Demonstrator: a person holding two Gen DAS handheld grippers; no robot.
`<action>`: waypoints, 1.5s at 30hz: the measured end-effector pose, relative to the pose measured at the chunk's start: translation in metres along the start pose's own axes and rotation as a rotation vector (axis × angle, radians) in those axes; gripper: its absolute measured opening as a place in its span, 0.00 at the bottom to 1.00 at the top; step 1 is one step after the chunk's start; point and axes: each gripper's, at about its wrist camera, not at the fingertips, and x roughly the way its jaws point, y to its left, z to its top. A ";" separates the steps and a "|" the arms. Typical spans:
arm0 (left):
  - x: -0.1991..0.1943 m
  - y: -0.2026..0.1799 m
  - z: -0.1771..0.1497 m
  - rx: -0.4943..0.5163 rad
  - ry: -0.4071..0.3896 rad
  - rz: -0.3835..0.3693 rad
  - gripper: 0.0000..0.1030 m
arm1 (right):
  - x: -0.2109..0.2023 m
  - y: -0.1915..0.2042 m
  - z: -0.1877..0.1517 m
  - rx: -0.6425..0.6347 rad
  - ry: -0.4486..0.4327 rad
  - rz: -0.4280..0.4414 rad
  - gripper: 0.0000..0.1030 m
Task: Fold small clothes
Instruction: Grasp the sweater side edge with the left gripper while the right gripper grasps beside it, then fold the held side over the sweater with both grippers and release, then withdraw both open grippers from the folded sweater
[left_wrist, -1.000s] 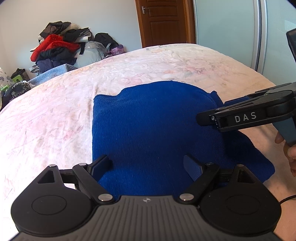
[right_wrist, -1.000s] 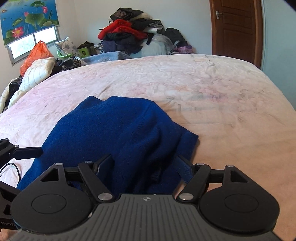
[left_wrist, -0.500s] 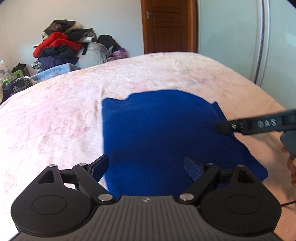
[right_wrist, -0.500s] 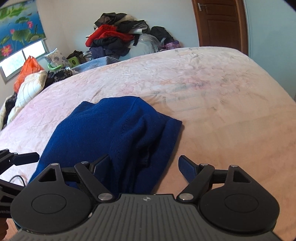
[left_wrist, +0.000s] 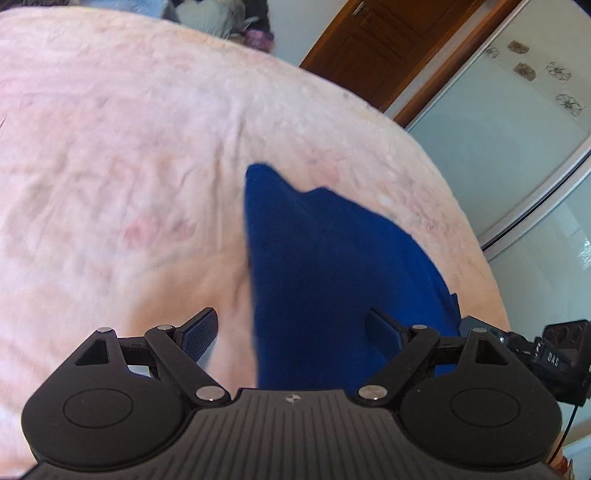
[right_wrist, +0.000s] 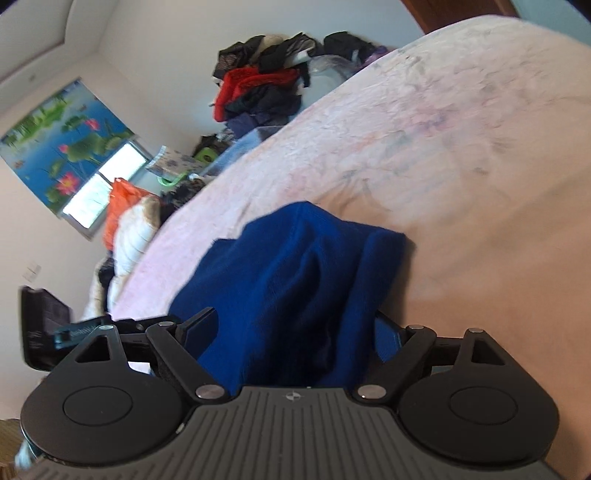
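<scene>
A blue knit garment (left_wrist: 332, 266) lies folded on the pink bedspread (left_wrist: 110, 166). My left gripper (left_wrist: 291, 332) is open, low over the garment's near left edge, with one finger over the bedspread and the other over the cloth. My right gripper (right_wrist: 295, 332) is open and tilted, its fingers straddling the garment's (right_wrist: 295, 273) near right end. The right gripper also shows in the left wrist view (left_wrist: 554, 358) at the lower right. The left gripper shows at the left edge of the right wrist view (right_wrist: 48, 332).
A pile of clothes (right_wrist: 266, 88) sits beyond the bed's far end. Pillows and an orange bag (right_wrist: 125, 221) lie near the window. A wooden door (left_wrist: 388, 48) and a pale sliding wardrobe (left_wrist: 517, 147) stand past the bed's right side.
Both grippers have dropped closer to the garment's near end and rolled, so both views are tilted and blurred. Both stay open.
</scene>
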 end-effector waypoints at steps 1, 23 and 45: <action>0.004 -0.002 0.001 0.012 0.003 -0.020 0.85 | 0.005 -0.003 0.005 0.007 0.002 0.019 0.79; 0.027 -0.064 0.020 0.298 -0.064 0.131 0.39 | 0.037 0.007 0.031 -0.133 -0.035 -0.197 0.42; -0.051 -0.078 -0.093 0.437 -0.146 0.444 0.77 | -0.038 0.094 -0.084 -0.392 -0.107 -0.613 0.99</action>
